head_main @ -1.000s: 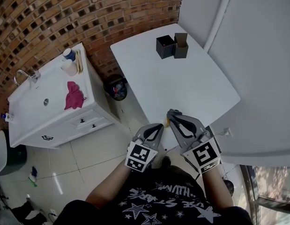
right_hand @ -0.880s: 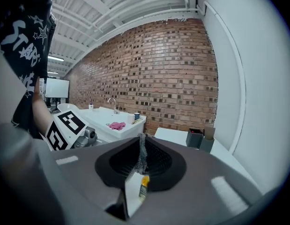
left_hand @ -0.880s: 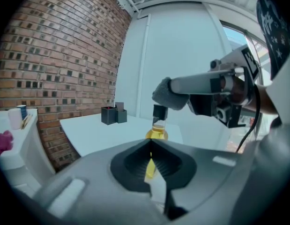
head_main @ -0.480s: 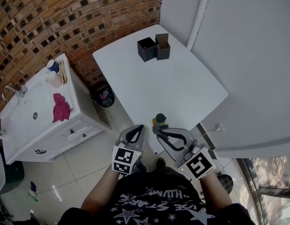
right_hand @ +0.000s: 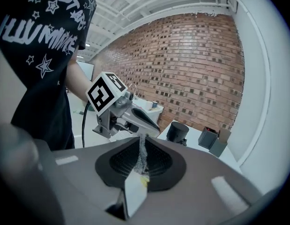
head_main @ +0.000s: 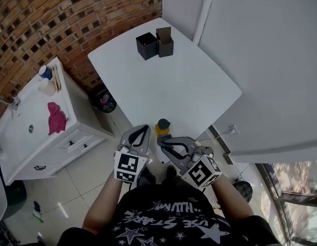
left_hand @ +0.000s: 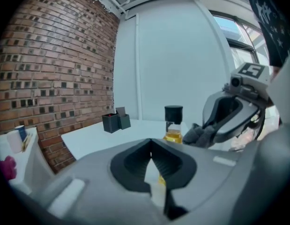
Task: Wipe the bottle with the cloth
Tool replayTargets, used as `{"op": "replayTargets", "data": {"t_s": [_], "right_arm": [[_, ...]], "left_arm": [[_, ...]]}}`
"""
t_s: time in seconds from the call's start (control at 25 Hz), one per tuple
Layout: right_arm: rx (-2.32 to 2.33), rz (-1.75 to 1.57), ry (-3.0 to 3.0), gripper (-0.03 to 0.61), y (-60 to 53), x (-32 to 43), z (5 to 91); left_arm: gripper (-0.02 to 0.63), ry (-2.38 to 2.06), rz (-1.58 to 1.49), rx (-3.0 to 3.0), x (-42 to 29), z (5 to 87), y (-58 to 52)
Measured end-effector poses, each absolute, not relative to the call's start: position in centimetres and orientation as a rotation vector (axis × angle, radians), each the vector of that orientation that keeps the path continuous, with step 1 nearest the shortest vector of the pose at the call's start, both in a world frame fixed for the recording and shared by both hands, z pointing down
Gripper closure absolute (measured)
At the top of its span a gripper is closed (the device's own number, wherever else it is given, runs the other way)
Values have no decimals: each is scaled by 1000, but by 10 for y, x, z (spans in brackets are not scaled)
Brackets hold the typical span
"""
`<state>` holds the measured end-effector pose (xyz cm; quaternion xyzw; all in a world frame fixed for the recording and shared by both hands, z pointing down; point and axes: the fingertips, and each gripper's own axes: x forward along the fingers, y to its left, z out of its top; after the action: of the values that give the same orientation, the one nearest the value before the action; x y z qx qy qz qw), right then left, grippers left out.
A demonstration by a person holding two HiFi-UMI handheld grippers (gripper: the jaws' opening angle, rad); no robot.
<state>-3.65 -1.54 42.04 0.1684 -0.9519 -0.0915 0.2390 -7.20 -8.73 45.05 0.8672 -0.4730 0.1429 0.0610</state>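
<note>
While the bottle (head_main: 163, 125) stands upright at the near edge of the white table (head_main: 189, 86), you hold both grippers close in front of it.

Your right gripper (head_main: 162, 140) is clamped on a dark grey cloth (left_hand: 199, 134): in the right gripper view the fabric is pinched as a thin fold between the closed jaws, and in the left gripper view the bunched cloth sits just beside the bottle's lower half, on its right. Whether cloth and glass touch, the views do not settle. Your left gripper (head_main: 140, 132) has its jaws pressed together with nothing between them, and it sits just left of the bottle, pointing toward the table. The bottle has a black cap and yellow liquid in its lower part. Two small dark boxes (head_main: 154, 42) stand side by side at the table's far end, well apart from the bottle.
</note>
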Motion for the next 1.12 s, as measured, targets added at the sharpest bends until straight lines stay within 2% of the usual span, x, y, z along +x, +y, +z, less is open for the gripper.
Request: {"op": "replayTargets", "data": {"t_s": [1.12], "right_arm": [[287,-17,-2552,540,-30,-38,515]], "left_arm": [[609,-1474,467,2521,-77,466,-87]]}}
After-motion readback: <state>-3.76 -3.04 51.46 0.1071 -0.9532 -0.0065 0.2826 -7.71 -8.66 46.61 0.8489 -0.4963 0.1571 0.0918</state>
